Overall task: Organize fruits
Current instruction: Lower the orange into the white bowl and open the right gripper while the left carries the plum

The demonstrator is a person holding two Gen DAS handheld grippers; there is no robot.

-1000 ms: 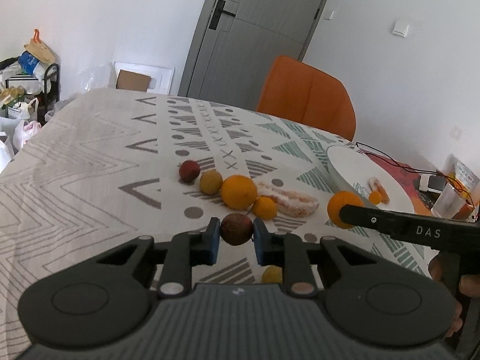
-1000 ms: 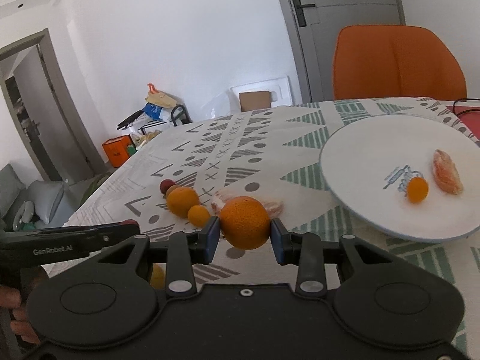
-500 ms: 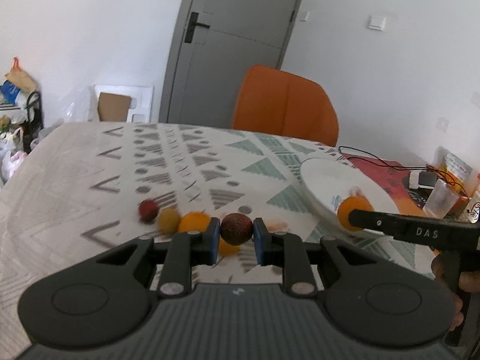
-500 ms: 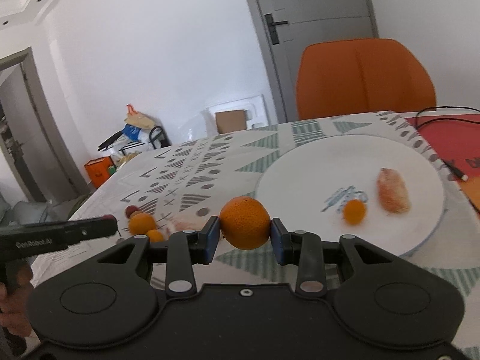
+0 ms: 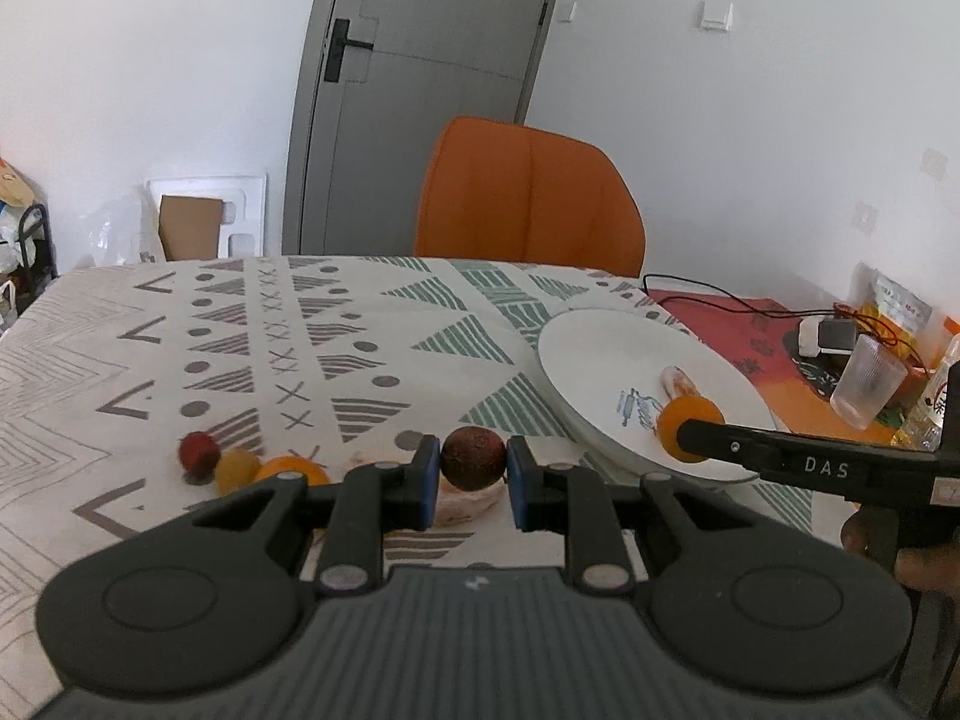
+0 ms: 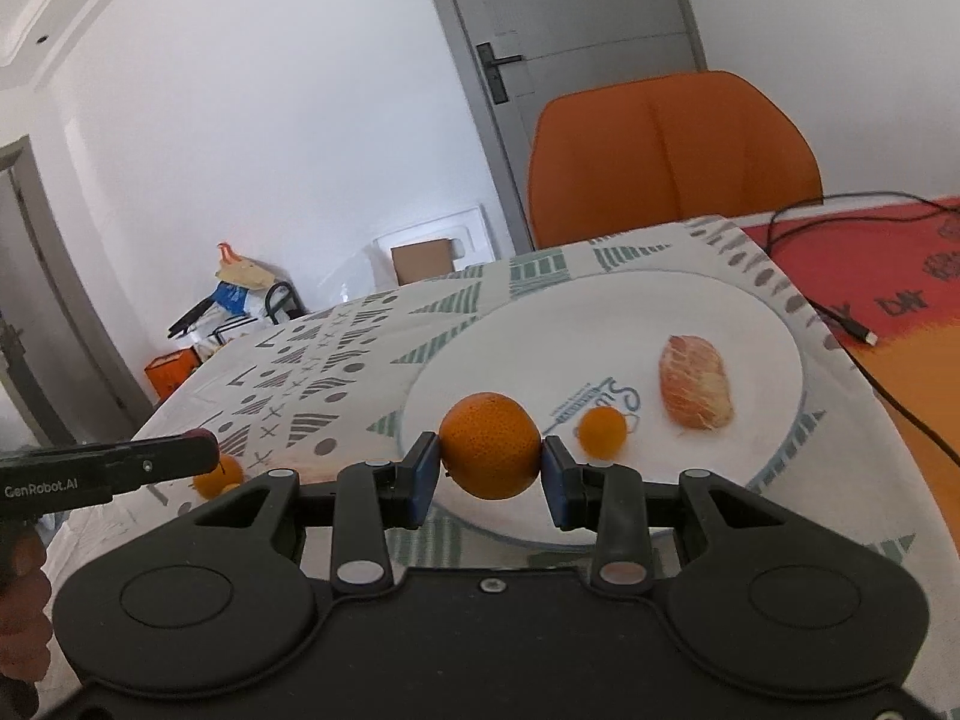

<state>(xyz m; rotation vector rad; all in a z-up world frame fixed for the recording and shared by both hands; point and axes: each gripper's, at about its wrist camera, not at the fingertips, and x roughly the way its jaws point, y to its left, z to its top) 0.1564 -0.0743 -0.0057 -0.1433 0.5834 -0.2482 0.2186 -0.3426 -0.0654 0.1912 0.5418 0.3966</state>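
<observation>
My left gripper (image 5: 473, 475) is shut on a dark brown round fruit (image 5: 473, 457), held above the patterned tablecloth (image 5: 240, 348). My right gripper (image 6: 489, 471) is shut on an orange (image 6: 489, 445), held over the near rim of the white plate (image 6: 750, 324). On the plate lie a small orange fruit (image 6: 602, 432) and a peeled citrus piece (image 6: 696, 391). In the left wrist view the plate (image 5: 600, 354) is to the right, with the right gripper's orange (image 5: 684, 427) above it. A red fruit (image 5: 198, 450), a yellow fruit (image 5: 237, 469) and an orange (image 5: 291, 469) lie on the cloth at left.
An orange chair (image 5: 528, 198) stands behind the table. A clear cup (image 5: 867, 381), a bottle and a black cable (image 5: 720, 300) sit on the red mat at the right. A cable end (image 6: 852, 330) lies beside the plate. A peeled piece (image 5: 462, 501) lies under my left gripper.
Both grippers have moved right toward the plate with their fruits. The right gripper's orange now hangs over the plate's near rim; the loose fruits have slid to the left in view.
</observation>
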